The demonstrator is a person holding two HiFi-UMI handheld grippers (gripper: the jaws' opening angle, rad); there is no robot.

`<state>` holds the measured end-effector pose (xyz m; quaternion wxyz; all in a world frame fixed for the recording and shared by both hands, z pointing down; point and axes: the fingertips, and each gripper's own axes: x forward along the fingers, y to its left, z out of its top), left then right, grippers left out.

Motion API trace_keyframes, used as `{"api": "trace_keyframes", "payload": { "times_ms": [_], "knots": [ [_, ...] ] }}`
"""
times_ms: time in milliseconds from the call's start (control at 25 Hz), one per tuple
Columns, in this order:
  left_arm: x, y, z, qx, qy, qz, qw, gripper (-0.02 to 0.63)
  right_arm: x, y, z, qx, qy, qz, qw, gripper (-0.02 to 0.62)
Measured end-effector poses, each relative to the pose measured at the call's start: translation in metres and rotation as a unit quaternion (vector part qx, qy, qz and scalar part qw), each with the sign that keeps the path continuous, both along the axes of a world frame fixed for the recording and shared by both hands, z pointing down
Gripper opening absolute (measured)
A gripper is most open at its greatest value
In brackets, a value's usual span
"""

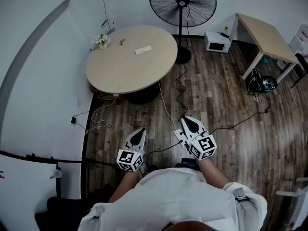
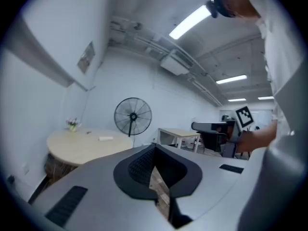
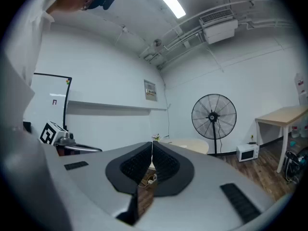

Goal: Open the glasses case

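**Both grippers shut and empty, glasses case out on the round table**

The person stands on the wood floor (image 1: 221, 95), well apart from the round table (image 1: 120, 76), with both grippers held low by the body. The left gripper (image 1: 139, 130) has its jaws together, tips meeting, and nothing sits between them; only floor shows through the slit in the left gripper view (image 2: 154, 148). The right gripper (image 1: 184, 120) is the same, pads pressed tip to tip with nothing held, confirmed in the right gripper view (image 3: 152, 146).

The glasses case (image 1: 143, 50) looks to be the pale flat oblong lying on the far part of the table top, lid down, untouched. It also shows small in the left gripper view (image 2: 105, 138). Near it lies a small dark item (image 1: 121, 42), too small to name. At the table's far left edge stands a little pot of flowers (image 1: 101, 41).

A pedestal fan (image 1: 182, 1) stands just behind the table. A white microwave (image 1: 216, 42) sits on the floor, door shut, beside a rectangular wooden table (image 1: 264, 35). Under that table is a dark bag (image 1: 262, 83); its contents are not clear. Cables (image 1: 96, 121) trail over the floor.
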<state>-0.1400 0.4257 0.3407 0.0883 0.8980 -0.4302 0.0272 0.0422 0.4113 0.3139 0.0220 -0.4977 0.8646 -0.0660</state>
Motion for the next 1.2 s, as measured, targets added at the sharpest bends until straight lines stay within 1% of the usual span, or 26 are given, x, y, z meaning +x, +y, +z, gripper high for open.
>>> {"api": "trace_keyframes", "payload": {
  "times_ms": [80, 120, 160, 320, 480, 560, 640, 720, 800, 880, 1000, 1120, 1200],
  "knots": [
    [0.023, 0.008, -0.015, 0.017, 0.030, 0.042, 0.9985, 0.012, 0.015, 0.009, 0.004, -0.007, -0.003, 0.002, 1.000, 0.025],
    [0.032, 0.010, -0.020, 0.020, 0.041, 0.052, 0.9976, 0.012, 0.023, 0.013, 0.007, -0.011, -0.004, 0.003, 1.000, 0.025],
    [0.038, 0.009, -0.021, 0.019, 0.047, 0.053, 0.9973, 0.012, 0.029, 0.015, 0.010, -0.015, -0.007, 0.004, 1.000, 0.025],
    [0.049, 0.008, -0.020, 0.002, 0.054, 0.027, 0.9981, 0.012, 0.044, 0.022, 0.013, -0.016, -0.012, -0.007, 1.000, 0.025],
    [0.053, 0.011, -0.017, -0.002, 0.046, 0.006, 0.9989, 0.012, 0.052, 0.027, 0.012, -0.008, -0.023, -0.029, 0.999, 0.026],
    [0.052, 0.014, -0.017, -0.005, 0.048, -0.012, 0.9987, 0.012, 0.057, 0.029, 0.011, -0.001, -0.045, -0.038, 0.998, 0.026],
    [0.049, 0.021, -0.016, -0.006, 0.049, -0.022, 0.9985, 0.012, 0.059, 0.032, 0.015, -0.001, -0.055, -0.041, 0.998, 0.028],
    [0.047, 0.030, -0.013, -0.007, 0.055, -0.015, 0.9983, 0.012, 0.061, 0.032, 0.025, -0.013, -0.054, -0.039, 0.998, 0.028],
    [0.045, 0.040, -0.009, -0.011, 0.067, 0.004, 0.9977, 0.012, 0.062, 0.029, 0.037, -0.028, -0.056, -0.032, 0.998, 0.028],
    [0.037, 0.042, -0.003, -0.018, 0.068, 0.007, 0.9975, 0.012, 0.056, 0.023, 0.046, -0.037, -0.058, -0.031, 0.997, 0.028],
    [0.019, 0.028, 0.008, -0.029, 0.068, -0.011, 0.9972, 0.012, 0.041, 0.008, 0.050, -0.034, -0.047, -0.036, 0.998, 0.028],
    [0.008, 0.002, 0.008, -0.022, 0.095, -0.011, 0.9952, 0.012, 0.035, -0.009, 0.037, 0.002, -0.022, -0.019, 1.000, 0.028],
    [0.002, -0.018, 0.006, -0.017, 0.112, -0.010, 0.9935, 0.012, 0.033, -0.025, 0.033, 0.009, -0.015, -0.013, 1.000, 0.028]
  ]
}}
